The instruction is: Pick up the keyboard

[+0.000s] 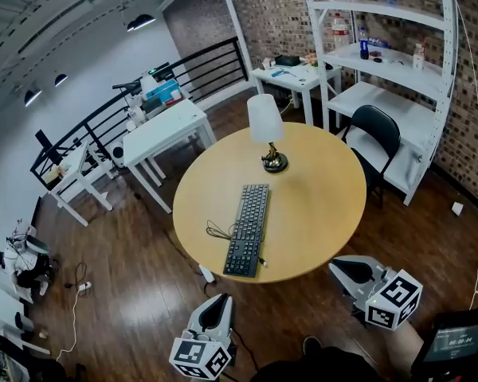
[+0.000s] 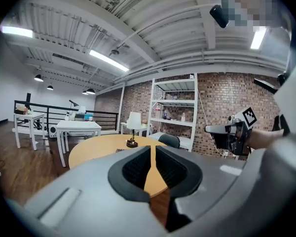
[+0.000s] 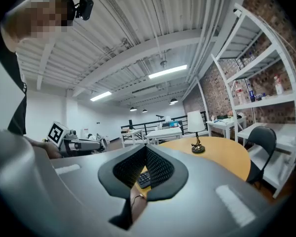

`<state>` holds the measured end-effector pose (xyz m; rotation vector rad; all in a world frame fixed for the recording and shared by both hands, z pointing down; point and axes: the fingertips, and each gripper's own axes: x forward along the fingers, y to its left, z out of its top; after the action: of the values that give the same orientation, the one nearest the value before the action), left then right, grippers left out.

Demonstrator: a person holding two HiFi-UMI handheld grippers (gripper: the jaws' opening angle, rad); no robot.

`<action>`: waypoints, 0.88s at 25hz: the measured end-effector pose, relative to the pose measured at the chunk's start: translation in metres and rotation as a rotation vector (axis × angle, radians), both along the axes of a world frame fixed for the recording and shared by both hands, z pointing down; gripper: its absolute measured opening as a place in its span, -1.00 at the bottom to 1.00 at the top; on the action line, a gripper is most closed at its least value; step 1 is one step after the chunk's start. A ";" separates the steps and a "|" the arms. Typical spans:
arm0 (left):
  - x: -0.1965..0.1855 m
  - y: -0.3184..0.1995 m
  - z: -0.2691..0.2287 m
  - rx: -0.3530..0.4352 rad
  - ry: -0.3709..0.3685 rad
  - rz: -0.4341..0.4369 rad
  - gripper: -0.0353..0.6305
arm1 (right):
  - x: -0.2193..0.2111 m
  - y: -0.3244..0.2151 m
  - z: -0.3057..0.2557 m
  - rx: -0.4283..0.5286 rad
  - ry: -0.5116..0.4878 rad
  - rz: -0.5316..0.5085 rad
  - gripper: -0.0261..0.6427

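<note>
The black keyboard (image 1: 248, 229) lies lengthwise on the round wooden table (image 1: 319, 205), its near end by the front edge, with its cable (image 1: 215, 231) looped at its left. My left gripper (image 1: 217, 304) hangs below the table's front edge, left of the keyboard's near end. In the left gripper view its pads (image 2: 153, 154) stand a narrow slit apart with nothing between them. My right gripper (image 1: 341, 268) is off the table's front right edge. Its pads (image 3: 145, 154) meet, empty, and the keyboard (image 3: 144, 179) shows just under them.
A table lamp (image 1: 267, 130) with a white shade stands beyond the keyboard's far end. A black chair (image 1: 374, 134) sits at the table's far right, before white shelving (image 1: 398, 62). White tables (image 1: 163, 130) and a black railing (image 1: 199, 66) are at the far left.
</note>
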<state>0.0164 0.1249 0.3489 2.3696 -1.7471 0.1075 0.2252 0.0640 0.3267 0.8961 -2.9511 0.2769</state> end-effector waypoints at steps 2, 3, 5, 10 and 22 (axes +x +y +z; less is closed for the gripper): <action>-0.001 -0.012 0.008 -0.028 0.016 -0.005 -0.72 | -0.002 -0.013 0.003 0.026 0.040 0.004 -0.92; -0.001 -0.018 0.011 -0.039 0.022 -0.008 -0.73 | -0.004 -0.019 0.005 0.028 0.043 -0.002 -0.92; -0.002 -0.028 0.017 -0.061 0.017 -0.013 -0.73 | -0.008 -0.031 0.009 0.013 0.025 -0.015 -0.92; -0.030 -0.053 0.037 -0.101 0.020 -0.080 -0.59 | -0.027 -0.057 0.021 -0.030 0.004 -0.029 -0.92; -0.114 -0.147 0.040 -0.067 -0.022 0.030 -0.54 | -0.113 -0.154 0.019 -0.058 0.003 0.056 -0.92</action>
<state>-0.0971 -0.0217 0.3891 2.3567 -1.6909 0.1942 0.1124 -0.0902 0.3455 0.9714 -2.9021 0.3616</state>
